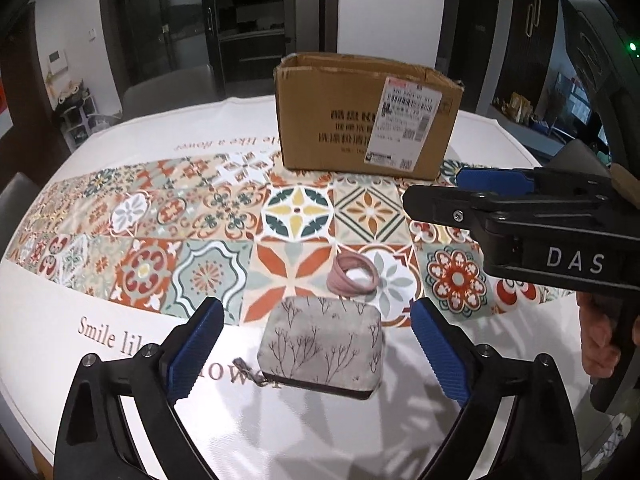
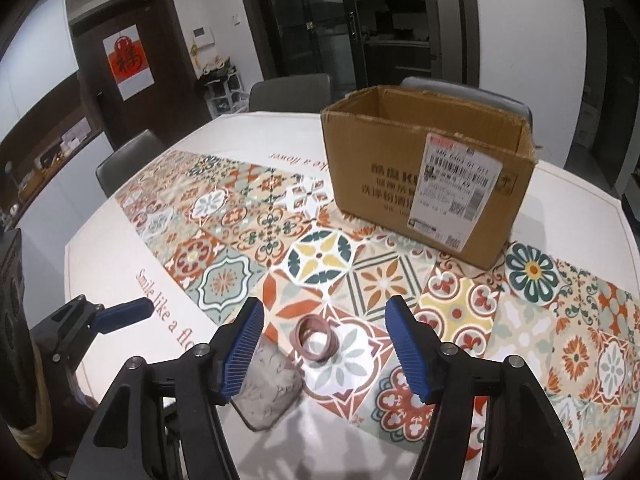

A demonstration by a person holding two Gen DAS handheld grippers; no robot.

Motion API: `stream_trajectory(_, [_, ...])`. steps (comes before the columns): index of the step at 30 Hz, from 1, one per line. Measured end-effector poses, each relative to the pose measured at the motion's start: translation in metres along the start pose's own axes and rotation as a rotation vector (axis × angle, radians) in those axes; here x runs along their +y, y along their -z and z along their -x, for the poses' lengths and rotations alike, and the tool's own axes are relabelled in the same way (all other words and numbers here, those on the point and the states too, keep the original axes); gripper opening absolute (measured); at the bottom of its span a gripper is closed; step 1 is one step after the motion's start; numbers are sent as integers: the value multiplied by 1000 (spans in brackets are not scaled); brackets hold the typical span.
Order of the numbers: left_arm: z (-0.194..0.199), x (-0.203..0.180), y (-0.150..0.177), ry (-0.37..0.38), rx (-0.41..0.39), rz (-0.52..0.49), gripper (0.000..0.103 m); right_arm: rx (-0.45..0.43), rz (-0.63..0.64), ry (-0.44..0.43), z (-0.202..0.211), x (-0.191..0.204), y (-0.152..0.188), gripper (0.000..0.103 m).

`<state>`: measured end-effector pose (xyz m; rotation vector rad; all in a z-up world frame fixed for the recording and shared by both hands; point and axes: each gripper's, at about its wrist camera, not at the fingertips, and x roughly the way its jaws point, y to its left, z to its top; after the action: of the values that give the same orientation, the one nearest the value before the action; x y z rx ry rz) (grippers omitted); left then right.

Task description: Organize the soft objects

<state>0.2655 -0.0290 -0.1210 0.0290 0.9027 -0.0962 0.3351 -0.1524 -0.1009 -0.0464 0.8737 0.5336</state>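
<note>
A grey fabric pouch (image 1: 320, 344) printed with dark branches lies on the white edge of the tablecloth. My left gripper (image 1: 316, 312) hangs over it, open wide, a blue pad on each side and neither touching it. Just beyond the pouch lies a pink hair band (image 1: 354, 276). In the right wrist view the hair band (image 2: 316, 340) lies between and ahead of the fingers of my right gripper (image 2: 324, 304), which is open and holds nothing. The pouch (image 2: 268, 392) is partly hidden behind that gripper's left finger. An open cardboard box (image 1: 360, 120) stands farther back.
The round table carries a white cloth (image 1: 120, 340) with a band of coloured tile pattern. The right gripper's body (image 1: 540, 236), held by a hand, reaches in at the right of the left wrist view. Grey chairs (image 2: 128, 160) stand around the far side.
</note>
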Motion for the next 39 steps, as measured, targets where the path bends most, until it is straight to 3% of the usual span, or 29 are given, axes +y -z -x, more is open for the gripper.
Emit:
stream_trajectory(17, [-52,5,13,83,122,-14,98,181,37,-70,-60,-2,18,64])
stream_trajectory(30, [-74,8,19,80,170,-22,98,270,33,-128,-105,3,18,64])
stream_trajectory(39, [-89,11,25,78,196,7,98,312,62,-94,-123,8,23,64])
